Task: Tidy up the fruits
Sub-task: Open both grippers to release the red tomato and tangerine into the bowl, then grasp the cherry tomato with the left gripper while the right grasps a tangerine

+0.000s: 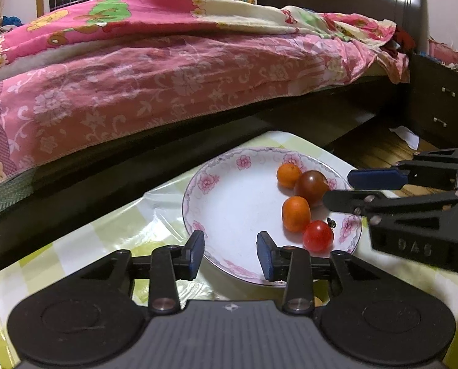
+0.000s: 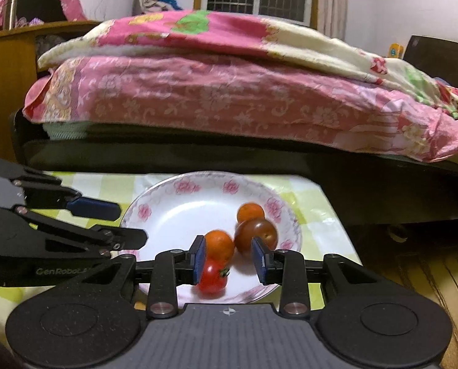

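Note:
A white plate with pink flowers (image 1: 229, 203) (image 2: 173, 212) sits on the checked tablecloth. On it lie two small oranges (image 1: 296, 213) (image 1: 288, 175), a dark brown tomato (image 1: 311, 186) (image 2: 256, 235) and a red tomato (image 1: 318, 235) (image 2: 212, 278). My left gripper (image 1: 230, 253) is open and empty over the plate's near rim. My right gripper (image 2: 229, 259) (image 1: 339, 189) is open over the plate's right side. Its fingers stand on either side of the near orange (image 2: 219, 244), with the red tomato just below the left pad.
A low table with a yellow-green checked plastic cover (image 1: 75, 255) stands beside a bed with a pink floral quilt (image 1: 167, 77). A dark nightstand (image 1: 444, 104) and wooden floor (image 2: 429, 283) lie to the right.

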Demonstrator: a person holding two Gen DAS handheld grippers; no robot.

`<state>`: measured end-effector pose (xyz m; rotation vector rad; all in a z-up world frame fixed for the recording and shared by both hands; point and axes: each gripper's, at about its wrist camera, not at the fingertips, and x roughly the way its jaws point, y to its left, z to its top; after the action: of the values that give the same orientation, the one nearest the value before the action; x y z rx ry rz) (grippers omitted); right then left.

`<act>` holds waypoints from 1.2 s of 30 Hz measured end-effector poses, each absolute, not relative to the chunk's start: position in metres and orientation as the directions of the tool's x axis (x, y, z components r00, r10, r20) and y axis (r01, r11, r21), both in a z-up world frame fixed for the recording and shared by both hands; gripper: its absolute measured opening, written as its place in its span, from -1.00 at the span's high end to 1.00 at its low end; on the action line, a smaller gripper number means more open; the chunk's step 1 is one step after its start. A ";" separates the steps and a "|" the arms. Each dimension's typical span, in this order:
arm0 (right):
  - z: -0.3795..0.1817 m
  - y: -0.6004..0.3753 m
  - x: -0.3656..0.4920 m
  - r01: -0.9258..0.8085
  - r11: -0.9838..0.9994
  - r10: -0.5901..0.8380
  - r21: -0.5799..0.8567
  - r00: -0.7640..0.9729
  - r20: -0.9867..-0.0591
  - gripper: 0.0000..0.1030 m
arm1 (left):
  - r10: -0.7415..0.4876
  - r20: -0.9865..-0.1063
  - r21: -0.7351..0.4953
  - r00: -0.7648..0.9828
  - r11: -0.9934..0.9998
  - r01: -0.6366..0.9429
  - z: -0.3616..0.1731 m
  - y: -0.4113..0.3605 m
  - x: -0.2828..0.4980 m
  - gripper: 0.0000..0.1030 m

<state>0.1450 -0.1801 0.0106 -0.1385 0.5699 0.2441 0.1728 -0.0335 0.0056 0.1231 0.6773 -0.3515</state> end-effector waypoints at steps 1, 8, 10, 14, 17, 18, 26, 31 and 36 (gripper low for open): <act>0.012 -0.182 0.145 -0.256 0.965 0.185 -0.056 0.818 -0.545 0.43 | -0.279 -0.630 -0.004 0.724 0.934 0.356 0.007 -0.033 0.172 0.13; 0.019 -0.194 0.145 -0.213 0.977 0.188 0.019 0.813 -0.550 0.42 | -0.281 -0.628 -0.010 0.726 0.935 0.354 0.013 -0.027 0.165 0.11; 0.019 -0.193 0.141 -0.228 0.973 0.211 0.041 0.801 -0.560 0.42 | -0.280 -0.630 -0.011 0.724 0.936 0.353 0.014 -0.025 0.162 0.11; 0.017 -0.185 0.126 -0.285 0.957 0.260 0.049 0.776 -0.574 0.42 | -0.276 -0.639 -0.009 0.718 0.936 0.351 0.014 -0.020 0.157 0.10; 0.014 -0.176 0.114 -0.336 0.941 0.296 0.043 0.750 -0.591 0.42 | -0.271 -0.649 -0.002 0.711 0.935 0.355 0.014 -0.016 0.150 0.10; 0.012 -0.173 0.110 -0.351 0.936 0.302 0.037 0.743 -0.597 0.42 | -0.267 -0.655 0.003 0.707 0.934 0.356 0.013 -0.013 0.146 0.10; -0.006 -0.151 0.091 -0.446 0.892 0.379 0.076 0.646 -0.662 0.42 | -0.220 -0.708 0.008 0.671 0.948 0.319 0.007 0.018 0.118 0.09; -0.014 -0.137 0.097 -0.466 0.879 0.402 0.104 0.604 -0.688 0.42 | -0.228 -0.722 0.002 0.654 0.944 0.331 0.000 0.027 0.114 0.09; -0.025 -0.127 0.105 -0.464 0.880 0.397 0.103 0.598 -0.696 0.41 | -0.239 -0.728 0.007 0.642 0.934 0.356 -0.007 0.025 0.115 0.09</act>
<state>0.1046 -0.1272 -0.0249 -0.0923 0.7841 0.5002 0.1146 0.0251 -0.0067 0.1545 0.8053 -0.3407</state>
